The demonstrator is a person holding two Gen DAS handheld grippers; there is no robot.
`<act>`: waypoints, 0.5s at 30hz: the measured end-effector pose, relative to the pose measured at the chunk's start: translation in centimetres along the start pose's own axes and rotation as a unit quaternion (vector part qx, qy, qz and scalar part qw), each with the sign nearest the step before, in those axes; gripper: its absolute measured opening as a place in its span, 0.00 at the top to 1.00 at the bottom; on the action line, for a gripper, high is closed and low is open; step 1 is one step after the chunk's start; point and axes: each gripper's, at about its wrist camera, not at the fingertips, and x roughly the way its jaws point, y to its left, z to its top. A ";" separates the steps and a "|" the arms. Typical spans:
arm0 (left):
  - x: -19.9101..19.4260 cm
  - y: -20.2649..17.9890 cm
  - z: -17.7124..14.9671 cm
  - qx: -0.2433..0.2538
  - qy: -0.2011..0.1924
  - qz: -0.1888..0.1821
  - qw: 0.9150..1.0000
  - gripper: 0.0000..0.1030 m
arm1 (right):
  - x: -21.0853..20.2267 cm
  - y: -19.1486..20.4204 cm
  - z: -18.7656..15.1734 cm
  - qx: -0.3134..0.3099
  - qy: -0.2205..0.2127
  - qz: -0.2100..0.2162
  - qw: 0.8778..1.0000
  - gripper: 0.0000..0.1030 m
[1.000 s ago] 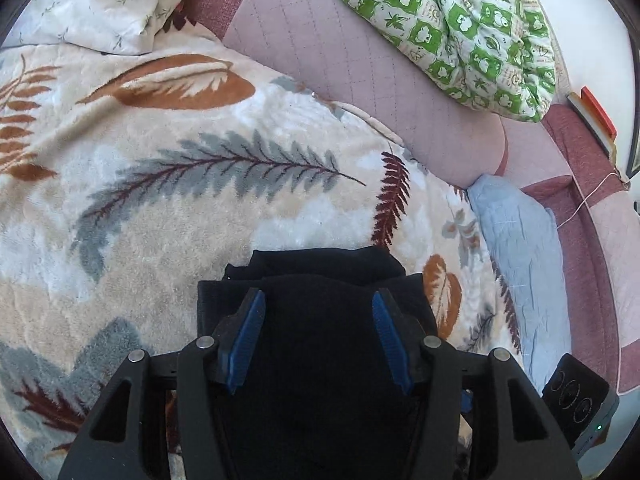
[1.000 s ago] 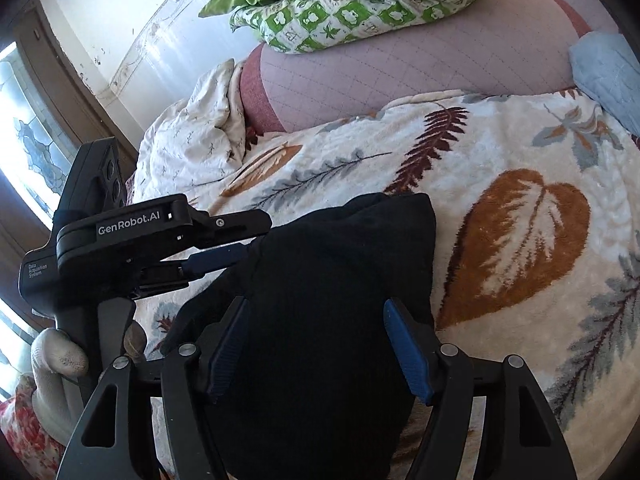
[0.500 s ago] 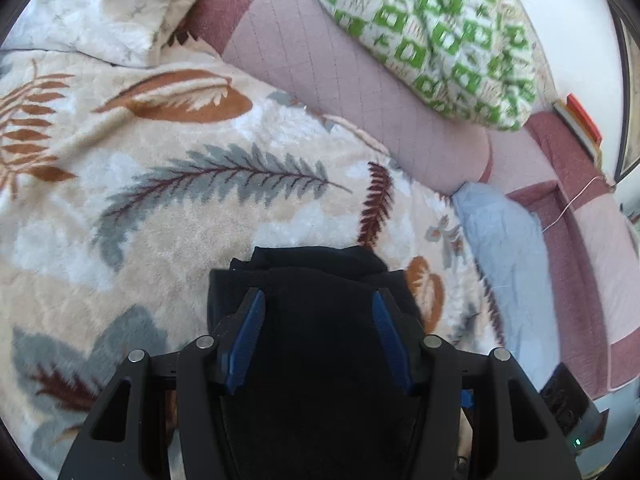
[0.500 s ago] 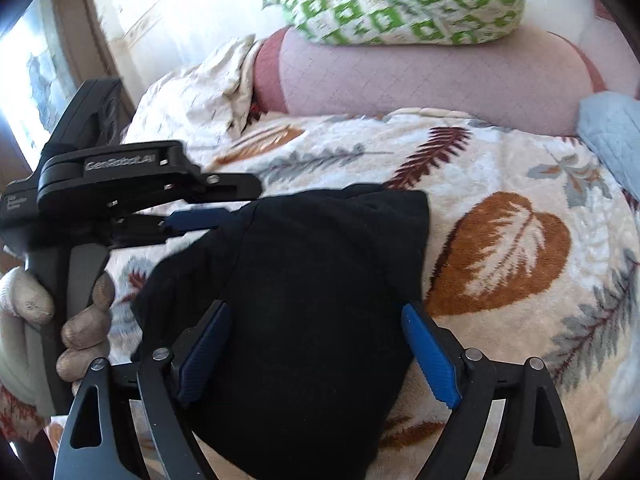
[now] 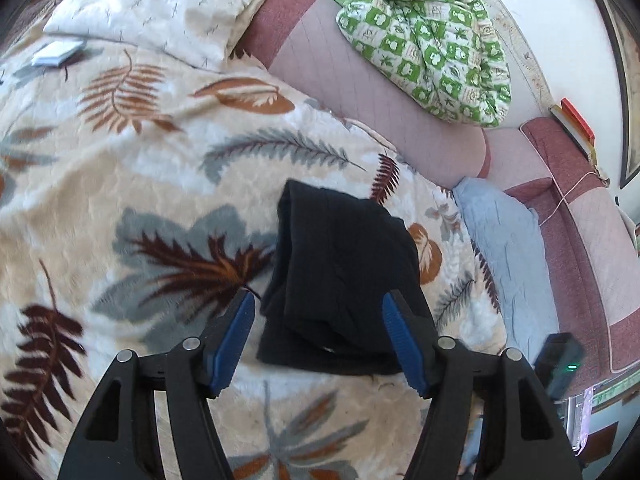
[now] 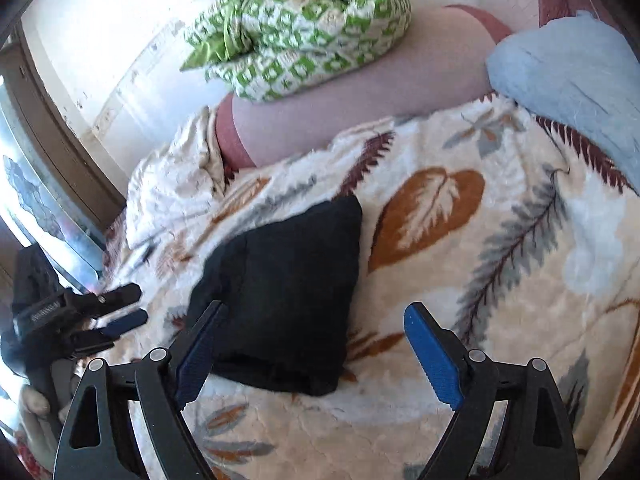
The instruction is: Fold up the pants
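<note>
The black pants lie folded into a small compact bundle on the leaf-patterned blanket. They also show in the right wrist view. My left gripper is open and empty, raised just in front of the bundle's near edge. My right gripper is open and empty, wide apart, above the bundle's near right side. The left gripper also shows at the far left of the right wrist view, clear of the pants.
A pink bolster lies along the back with a green checked quilt on it. A cream pillow sits back left, a light blue pillow at the right. A small white box lies far left.
Both grippers have pulled back and up from the pants, which were between their fingers before. The right gripper opened wider. The folded bundle stays on the blanket.
</note>
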 end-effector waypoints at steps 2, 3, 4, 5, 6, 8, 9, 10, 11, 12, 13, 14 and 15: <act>0.1 -0.4 -1.1 0.005 0.003 -0.002 1.000 0.36 | 1.6 0.1 -1.2 -0.015 0.021 -0.014 1.000 0.09; -0.1 -0.4 -1.6 0.008 0.003 -0.002 1.000 0.36 | 2.2 0.0 -1.7 -0.020 0.032 -0.016 0.999 0.09; -0.2 -0.5 -2.0 0.011 0.002 0.000 1.000 0.36 | 2.8 0.0 -2.0 -0.026 0.046 -0.023 0.998 0.08; -0.5 -0.5 -2.5 0.014 0.001 0.003 1.000 0.36 | 3.2 0.0 -2.2 -0.031 0.060 -0.030 0.997 0.06; -0.7 -0.4 -2.9 0.016 0.000 0.006 1.000 0.36 | 3.4 0.0 -2.3 -0.033 0.070 -0.032 0.996 0.06; -1.2 -0.1 -3.7 0.022 -0.002 0.016 1.000 0.36 | 3.4 0.1 -2.5 -0.043 0.077 -0.059 0.994 0.06; -1.4 0.0 -4.0 0.027 -0.002 0.021 0.999 0.36 | 2.9 0.3 -2.4 -0.050 0.062 -0.075 0.994 0.06; -1.6 0.2 -4.3 0.031 -0.002 0.027 0.999 0.36 | 2.3 0.4 -2.3 -0.054 0.045 -0.077 0.995 0.06; -1.9 0.3 -4.5 0.032 -0.003 0.030 0.999 0.36 | 1.3 0.8 -2.0 -0.056 0.023 -0.070 0.996 0.06; -2.2 0.3 -4.7 0.035 -0.005 0.032 0.999 0.36 | 0.4 1.3 -1.7 -0.060 0.003 -0.067 0.996 0.06; -2.6 0.4 -5.0 0.038 -0.009 0.032 0.999 0.36 | -0.6 1.9 -1.6 -0.067 -0.023 -0.065 0.995 0.06; -2.9 0.5 -5.1 0.040 -0.014 0.033 0.999 0.36 | -1.6 2.9 -1.4 -0.081 -0.055 -0.064 0.993 0.06; -3.3 0.5 -5.3 0.041 -0.017 0.035 0.998 0.36 | -2.1 3.9 -1.2 -0.093 -0.073 -0.059 0.991 0.06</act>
